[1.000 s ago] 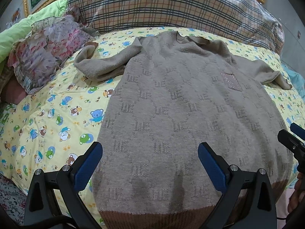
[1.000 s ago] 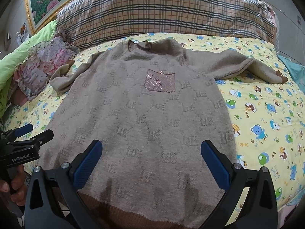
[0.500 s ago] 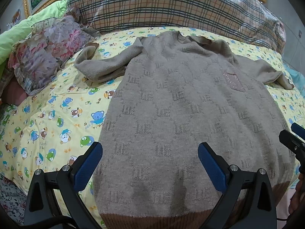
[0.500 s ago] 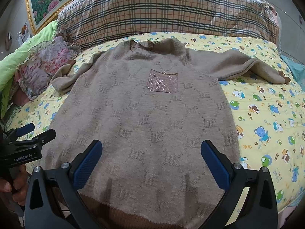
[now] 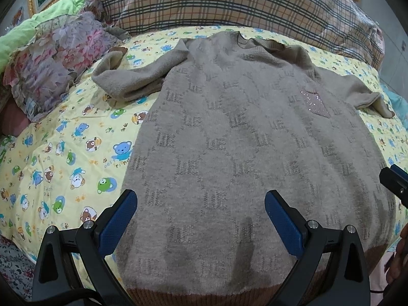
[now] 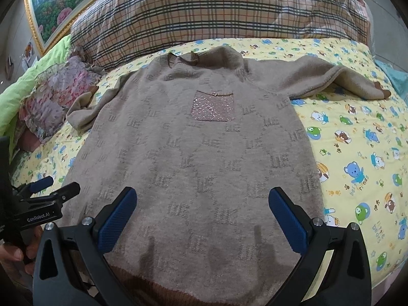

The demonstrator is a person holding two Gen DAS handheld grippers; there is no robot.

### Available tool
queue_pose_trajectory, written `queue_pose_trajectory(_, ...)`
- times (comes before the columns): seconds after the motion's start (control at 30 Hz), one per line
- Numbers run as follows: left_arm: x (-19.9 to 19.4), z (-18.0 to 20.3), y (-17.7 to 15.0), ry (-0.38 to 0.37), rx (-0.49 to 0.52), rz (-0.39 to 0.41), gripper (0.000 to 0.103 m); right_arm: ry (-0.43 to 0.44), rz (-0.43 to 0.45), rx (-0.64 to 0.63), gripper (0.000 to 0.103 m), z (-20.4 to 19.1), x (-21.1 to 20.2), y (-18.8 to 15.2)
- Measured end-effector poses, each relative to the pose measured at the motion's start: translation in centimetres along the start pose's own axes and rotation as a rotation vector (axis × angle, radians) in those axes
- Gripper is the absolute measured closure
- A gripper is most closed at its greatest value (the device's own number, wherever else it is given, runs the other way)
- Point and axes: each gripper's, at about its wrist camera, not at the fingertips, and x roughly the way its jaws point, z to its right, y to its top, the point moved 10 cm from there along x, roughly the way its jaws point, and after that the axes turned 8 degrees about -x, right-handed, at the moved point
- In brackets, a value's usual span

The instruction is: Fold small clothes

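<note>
Left wrist view: beige patterned knit sweater (image 5: 255,140) runs lengthwise toward 12 o'clock; left gripper (image 5: 200,214) and right gripper (image 6: 202,213) both hang spread and empty over its hem.

A yellow bedsheet (image 5: 63,153) printed with cartoon bears spreads out ahead of the fingers and to both sides. Far beyond the fingertips lies a large plaid pillow (image 6: 216,15). Ahead and to the left sit a flowered cloth (image 5: 53,58), a green blanket (image 6: 15,89) and a gold-framed picture (image 6: 48,7).
</note>
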Motion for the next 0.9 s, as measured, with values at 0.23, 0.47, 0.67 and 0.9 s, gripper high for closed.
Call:
queue_pose_trajectory(0.23, 1.0, 0.3, 0.7, 0.006, 0.010, -0.011, 0.003, -0.017, 0.000, 0.069, 0.000, 3.0, 0.3, 0.5)
queue_pose_trajectory(0.47, 2.2, 1.2, 2.2, 0.000, 0.023, -0.020, 0.003, -0.031, 0.009, 0.166, 0.000, 7.6, 0.4, 1.5)
queue_pose_trajectory(0.67, 3.4, 2.1, 4.3, -0.003, 0.033, -0.017, 0.003, -0.080, 0.036, 0.266, 0.000, 13.8, -0.2, 3.1)
queue_pose_trajectory(0.9, 5.2, 2.6, 7.7, -0.011, 0.021, -0.018, 0.003, -0.166, 0.069, 0.405, 0.000, 22.8, -0.9, 5.6)
